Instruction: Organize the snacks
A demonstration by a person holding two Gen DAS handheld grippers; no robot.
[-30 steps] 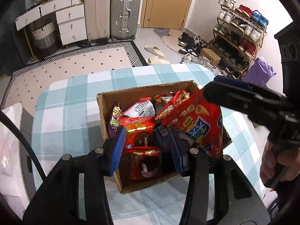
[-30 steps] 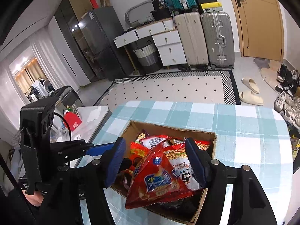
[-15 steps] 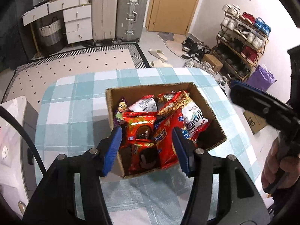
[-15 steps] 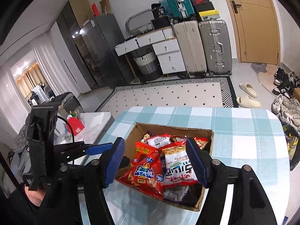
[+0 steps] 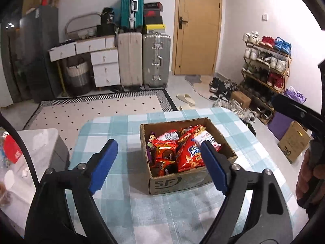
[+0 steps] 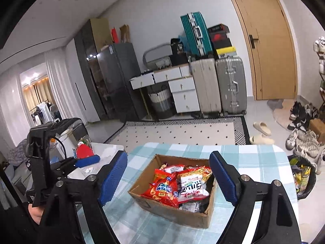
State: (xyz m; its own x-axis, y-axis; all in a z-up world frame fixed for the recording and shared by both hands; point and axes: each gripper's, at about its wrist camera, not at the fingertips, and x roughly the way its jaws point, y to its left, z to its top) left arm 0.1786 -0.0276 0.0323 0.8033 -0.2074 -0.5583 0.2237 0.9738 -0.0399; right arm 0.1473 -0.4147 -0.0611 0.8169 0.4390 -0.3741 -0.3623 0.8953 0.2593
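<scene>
A: Snacks (image 5: 182, 152) all sit in the cardboard box (image 5: 178, 180) on the checked table (image 5: 113, 128); I see no packet lying loose on the cloth, so the gathering looks about done.

B: Agreed; the red chip bag (image 6: 162, 191) lies on top beside the white noodle packet (image 6: 192, 187), both inside the box walls; what may remain is tidying the pile, though the packets are heaped rather than lined up.

A: And the tools? The left tool (image 5: 157, 163) has nothing between its blue pads (image 5: 103, 163); its jaws are opening and stand wide.

B: The right tool (image 6: 168, 178) likewise; jaws opening, nothing held, the box merely seen through the gap.

A: What differs from a second ago?

B: Then the right tool carried the red chip bag over the box, and the left tool's pads were down among the packets at the box's near end; half a second ago the bag was already lying in the box; now both tools have drawn back and up, so the box looks smaller and more of the table shows in front of it.
</scene>
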